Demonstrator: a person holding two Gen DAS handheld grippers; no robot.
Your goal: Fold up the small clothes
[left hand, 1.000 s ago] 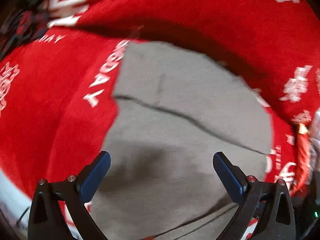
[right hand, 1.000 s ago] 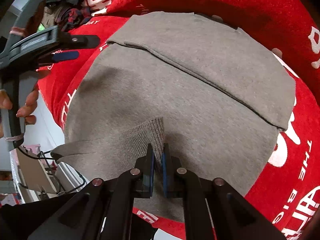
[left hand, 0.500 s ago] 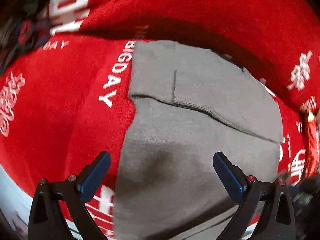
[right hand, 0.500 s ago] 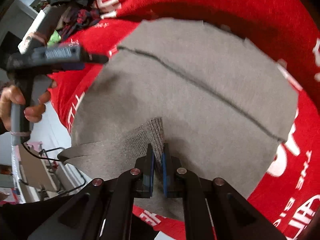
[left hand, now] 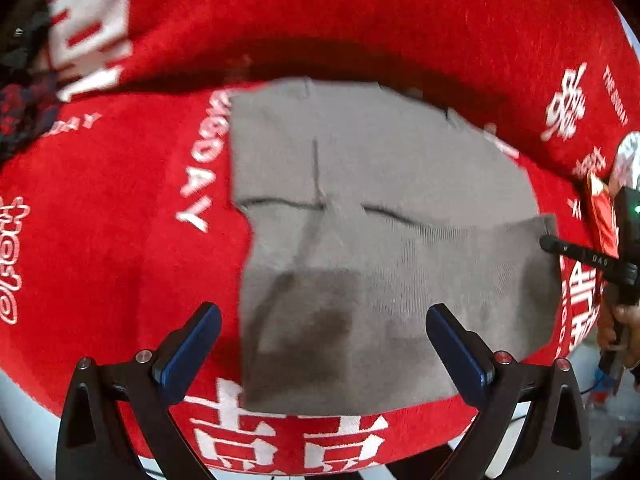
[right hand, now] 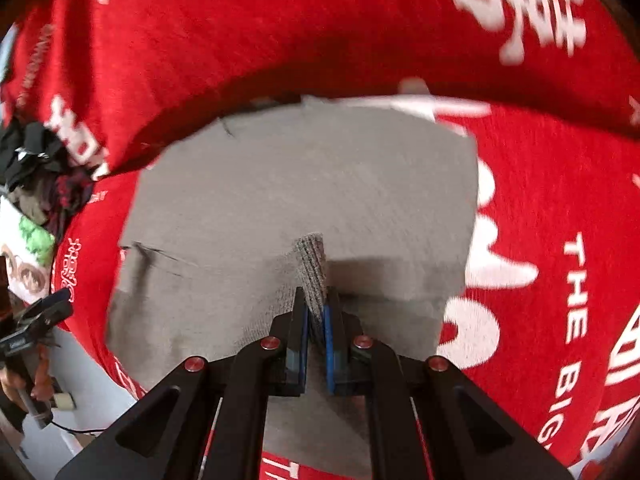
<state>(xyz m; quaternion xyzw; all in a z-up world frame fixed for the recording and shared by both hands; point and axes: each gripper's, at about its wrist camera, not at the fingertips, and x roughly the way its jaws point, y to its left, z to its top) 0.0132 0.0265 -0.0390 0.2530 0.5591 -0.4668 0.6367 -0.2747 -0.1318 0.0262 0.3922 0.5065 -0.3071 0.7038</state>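
A grey knit garment (left hand: 372, 216) lies partly folded on a red cloth with white lettering (left hand: 100, 220); it also shows in the right wrist view (right hand: 304, 184). My left gripper (left hand: 320, 344) is open and empty, hovering above the garment's near edge. My right gripper (right hand: 316, 320) is shut on a ribbed corner of the grey garment (right hand: 312, 264) and holds it lifted over the folded body. In the left wrist view the right gripper (left hand: 552, 242) shows at the right, at the garment's raised corner.
A pile of dark clothes (right hand: 36, 168) sits at the far left. A raised fold of the red cloth (left hand: 360, 20) runs behind the garment. The white table edge (right hand: 92, 392) shows at lower left. A red and silver packet (left hand: 608, 192) lies at the right.
My right gripper has carried the held corner over the garment, doubling it over. My left gripper has pulled back toward the near edge, so more of the garment and red cloth shows.
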